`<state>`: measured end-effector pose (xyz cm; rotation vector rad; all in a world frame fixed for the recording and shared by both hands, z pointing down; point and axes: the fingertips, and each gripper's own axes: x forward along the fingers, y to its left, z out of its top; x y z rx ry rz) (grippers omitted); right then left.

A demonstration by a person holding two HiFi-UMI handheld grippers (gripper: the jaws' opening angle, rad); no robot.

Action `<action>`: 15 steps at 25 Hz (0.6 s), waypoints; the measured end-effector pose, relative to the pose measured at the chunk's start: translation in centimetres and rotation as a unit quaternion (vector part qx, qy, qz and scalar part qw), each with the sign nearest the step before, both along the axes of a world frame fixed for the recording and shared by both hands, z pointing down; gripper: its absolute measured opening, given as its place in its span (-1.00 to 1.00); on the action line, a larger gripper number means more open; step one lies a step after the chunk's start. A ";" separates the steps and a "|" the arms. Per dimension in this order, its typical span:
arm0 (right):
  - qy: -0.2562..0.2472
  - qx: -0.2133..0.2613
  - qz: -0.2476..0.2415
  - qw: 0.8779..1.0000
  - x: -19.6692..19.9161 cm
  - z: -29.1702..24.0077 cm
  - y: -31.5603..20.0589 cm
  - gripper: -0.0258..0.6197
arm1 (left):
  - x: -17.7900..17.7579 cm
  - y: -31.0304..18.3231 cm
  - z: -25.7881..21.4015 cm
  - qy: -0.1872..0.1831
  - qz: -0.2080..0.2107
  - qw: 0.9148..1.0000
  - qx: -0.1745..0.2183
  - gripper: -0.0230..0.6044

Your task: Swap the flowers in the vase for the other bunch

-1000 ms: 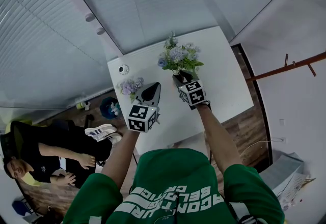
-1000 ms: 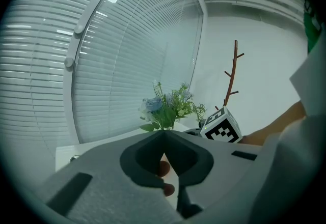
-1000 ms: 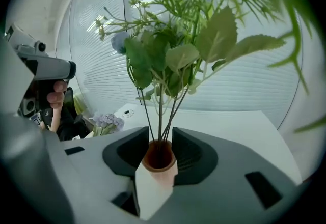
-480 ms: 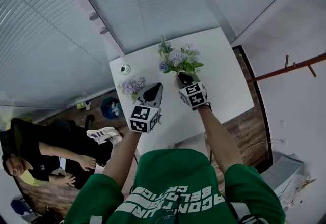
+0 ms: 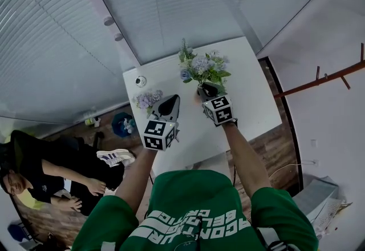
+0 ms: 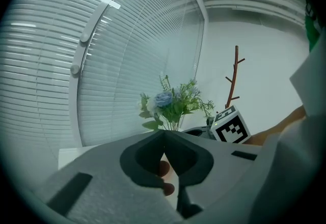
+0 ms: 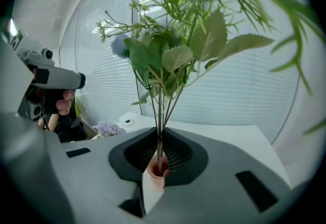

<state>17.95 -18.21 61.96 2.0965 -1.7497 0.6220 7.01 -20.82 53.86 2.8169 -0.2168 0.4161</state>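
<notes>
Right gripper, pitched downward, jaws closing on flowers (stems, seemingly).

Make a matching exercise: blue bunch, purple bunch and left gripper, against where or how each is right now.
Things:
1. blue bunch
2. purple bunch
3. left gripper

States:
A. lying on the table
B. shut, nothing in it
C. upright, stems in the right gripper

Pairs: 1-C, 2-A, 3-B.

The right gripper's jaws are closing, with the stems between them.

White print on the green shirt is illegible.
</notes>
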 end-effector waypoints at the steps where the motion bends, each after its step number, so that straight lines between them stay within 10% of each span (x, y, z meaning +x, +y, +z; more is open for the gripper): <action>1: 0.001 0.008 0.001 1.000 0.0 -0.8 0.0 -0.80 | 0.0 0.0 -0.2 0.002 -0.001 1.000 -0.001 -0.90; 15: 0.010 0.113 0.006 0.993 1.1 -12.6 0.2 -0.80 | 0.2 0.0 -2.6 0.022 -0.015 1.000 0.005 -0.90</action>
